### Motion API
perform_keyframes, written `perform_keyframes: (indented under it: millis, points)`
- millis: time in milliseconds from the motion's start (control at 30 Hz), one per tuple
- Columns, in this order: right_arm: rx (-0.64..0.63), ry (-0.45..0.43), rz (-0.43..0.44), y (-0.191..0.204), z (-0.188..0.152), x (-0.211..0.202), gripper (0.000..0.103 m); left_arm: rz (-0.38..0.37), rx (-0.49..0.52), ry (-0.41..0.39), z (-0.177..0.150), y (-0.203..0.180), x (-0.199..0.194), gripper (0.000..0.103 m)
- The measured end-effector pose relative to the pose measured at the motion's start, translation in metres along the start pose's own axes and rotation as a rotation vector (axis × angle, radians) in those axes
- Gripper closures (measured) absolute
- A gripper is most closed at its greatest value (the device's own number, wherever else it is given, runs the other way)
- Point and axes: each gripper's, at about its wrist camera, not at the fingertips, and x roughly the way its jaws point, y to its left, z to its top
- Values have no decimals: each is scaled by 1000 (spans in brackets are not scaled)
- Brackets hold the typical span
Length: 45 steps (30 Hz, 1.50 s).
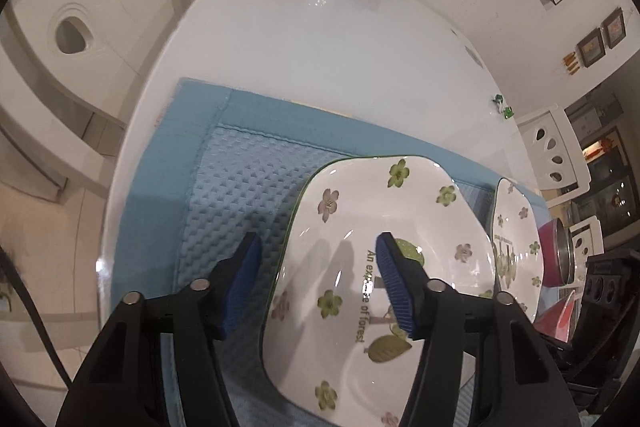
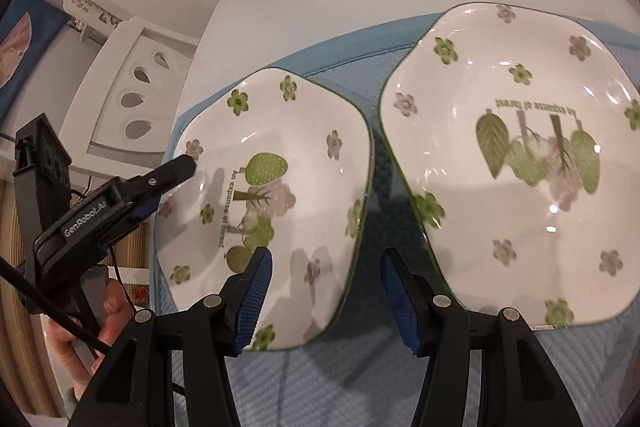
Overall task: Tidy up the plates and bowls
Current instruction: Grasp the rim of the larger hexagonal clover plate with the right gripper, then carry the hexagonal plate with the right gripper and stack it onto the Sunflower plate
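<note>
Both tongs stand spread and hold nothing – the left gripper (image 1: 316, 283) straddles the rim of the left floral plate (image 1: 360, 267), the right gripper (image 2: 326, 297) hovers at its other edge. Just beside, the second floral plate (image 2: 520, 163) lies on the same blue mat (image 2: 320, 379) on the white table (image 1: 320, 35).

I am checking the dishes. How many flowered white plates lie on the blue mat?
2: the left white flowered plate under both grippers, the right white flowered plate beside it; none seems hidden.
</note>
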Motion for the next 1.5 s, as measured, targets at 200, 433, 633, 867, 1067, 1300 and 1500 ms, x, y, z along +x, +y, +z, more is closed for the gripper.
perform_keyframes:
  millis: [200, 433, 633, 867, 1067, 1300, 1500]
  points:
    - [-103, -32, -47, 15, 1, 9, 66, -1, 37, -6, 0, 0, 11, 62]
    - [-351, -68, -149, 30, -15, 12, 68, 64, 137, -73, -7, -7, 4, 68]
    - [-431, -83, -93, 34, -30, -2, 68, 81, 147, -106, -23, -1, -16, 68]
    - [-523, -90, -63, 42, -62, -20, 69, 135, 166, -138, -54, -1, -46, 68]
    - [-597, -95, -42, 46, -94, -46, 69, 136, 170, -180, -86, -9, -77, 68]
    - [-632, -105, -22, 42, -134, -91, 69, 157, 183, -234, -131, -38, -122, 68]
    - [-592, -63, -10, 26, -179, -118, 69, 162, 179, -237, -183, -60, -149, 68]
